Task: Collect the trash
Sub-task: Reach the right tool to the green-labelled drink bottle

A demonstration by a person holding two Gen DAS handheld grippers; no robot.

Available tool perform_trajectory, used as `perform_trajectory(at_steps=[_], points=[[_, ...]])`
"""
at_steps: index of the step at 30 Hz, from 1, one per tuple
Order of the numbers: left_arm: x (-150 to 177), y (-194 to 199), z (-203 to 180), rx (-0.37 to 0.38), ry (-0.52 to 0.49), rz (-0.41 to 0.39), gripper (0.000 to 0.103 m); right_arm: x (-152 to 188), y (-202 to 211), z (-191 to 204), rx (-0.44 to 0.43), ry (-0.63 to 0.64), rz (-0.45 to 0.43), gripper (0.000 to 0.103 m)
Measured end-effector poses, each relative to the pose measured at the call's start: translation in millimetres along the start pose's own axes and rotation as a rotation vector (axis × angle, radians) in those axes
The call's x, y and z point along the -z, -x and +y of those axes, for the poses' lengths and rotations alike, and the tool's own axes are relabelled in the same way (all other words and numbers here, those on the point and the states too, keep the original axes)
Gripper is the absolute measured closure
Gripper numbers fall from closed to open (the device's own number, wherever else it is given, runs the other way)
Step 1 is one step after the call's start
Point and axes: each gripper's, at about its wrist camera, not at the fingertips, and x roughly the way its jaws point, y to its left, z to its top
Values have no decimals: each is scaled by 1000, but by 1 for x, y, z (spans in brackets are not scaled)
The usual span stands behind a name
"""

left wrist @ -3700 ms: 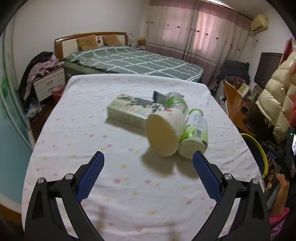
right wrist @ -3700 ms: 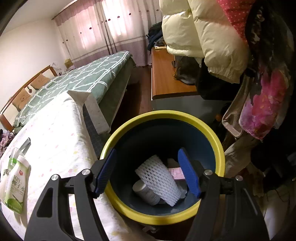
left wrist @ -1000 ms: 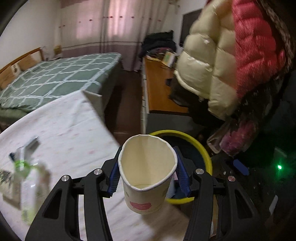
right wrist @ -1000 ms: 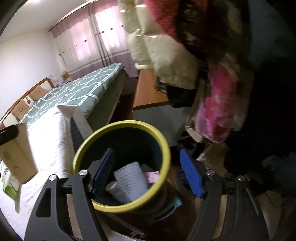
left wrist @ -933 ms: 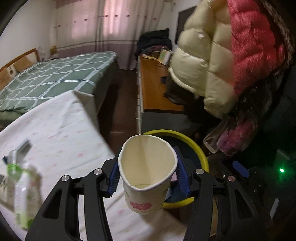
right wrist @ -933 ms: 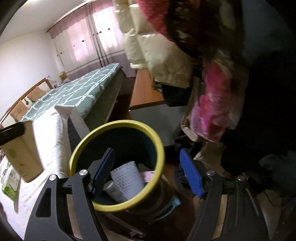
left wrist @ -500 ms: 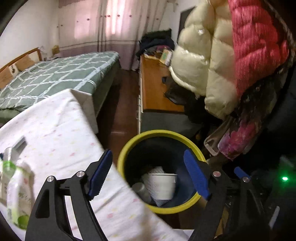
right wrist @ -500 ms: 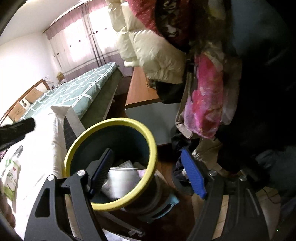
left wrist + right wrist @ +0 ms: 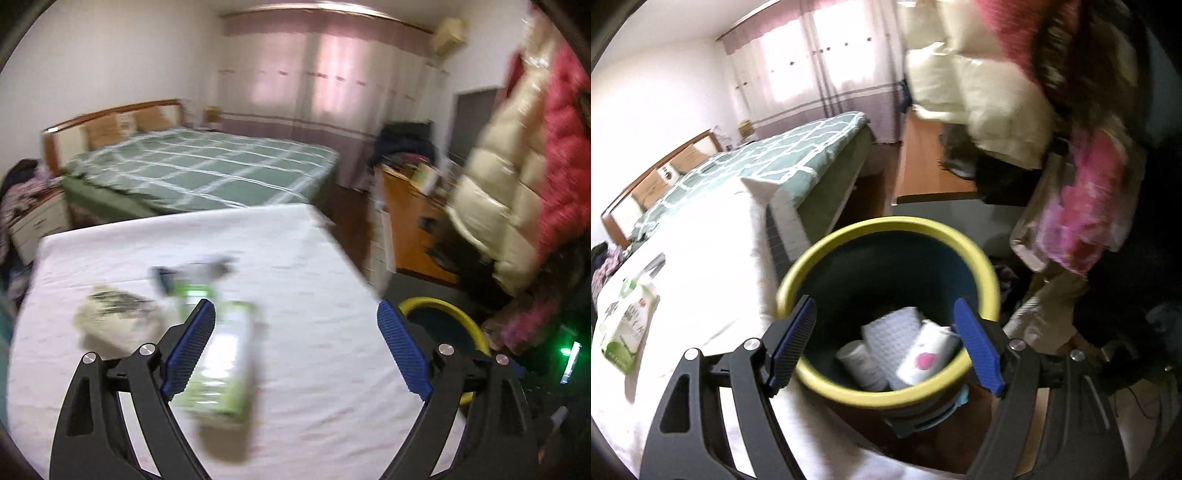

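Left gripper is hanging over the white tablecloth, jaws apart and having just been opening, with nothing clamped between them. A green-and-white drink carton is lying on the cloth just inside the left finger (blurred, so contact is hard to judge, but the pads are not pressing on it). Beside it, further left, a pale flat box is sitting on the cloth, and a small grey item is lying behind the carton, too smeared to name.

Right gripper is hovering over the yellow-rimmed bin, jaws spread wide, holding nothing. Inside the bin, the paper cup with a pink mark is lying on its side, next to a white foam net sleeve and a small white bottle. The bin is standing on the floor just off the table's edge. In the right wrist view the carton is showing at far left on the cloth.

Green checked bed and pink curtains are filling the background.
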Motion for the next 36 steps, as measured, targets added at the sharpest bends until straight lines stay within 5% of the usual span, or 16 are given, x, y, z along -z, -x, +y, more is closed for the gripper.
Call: perform_trajectory(at_steps=[14,24,32,34,36], points=[[31,23,203,-403,206,-76,14,17,16,174,-233,249,-3,29],[55,18,252,-468,338,-74,11,47,31,271,-362,368,20,20],[63,15,255,-468,386,-54,11,60,-5,303,-302,396,144,19],[63,13,254,-465,382,-52,11,63,-9,301,-282,399,146,21],[62,13,252,-461,378,-50,11,61,-10,297,-289,384,152,35]])
